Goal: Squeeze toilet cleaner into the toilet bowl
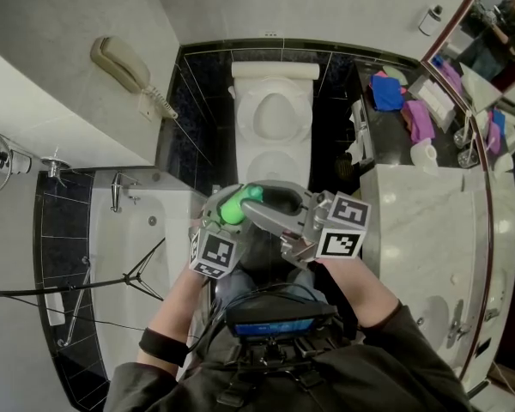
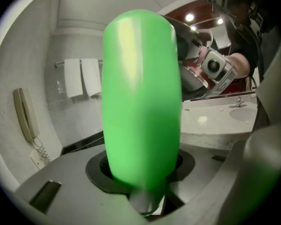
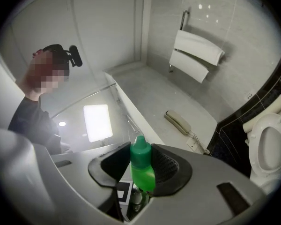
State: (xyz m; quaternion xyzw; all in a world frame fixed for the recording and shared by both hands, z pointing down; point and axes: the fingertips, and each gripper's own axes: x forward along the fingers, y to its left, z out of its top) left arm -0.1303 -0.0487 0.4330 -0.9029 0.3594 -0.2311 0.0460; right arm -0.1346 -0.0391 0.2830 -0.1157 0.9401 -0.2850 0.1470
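A bright green toilet cleaner bottle is held between both grippers at chest height, in front of the white toilet. My left gripper is shut on the bottle's body, which fills the left gripper view; its pads press on the bottle's sides. My right gripper reaches in from the right. Its jaws are closed on the green cone-shaped cap end, and the cap sits on the bottle. The toilet also shows at the right edge of the right gripper view.
A wall phone hangs to the left of the toilet, above the bathtub. A marble vanity counter runs along the right. Coloured cloths lie behind it. Towels hang on a rail.
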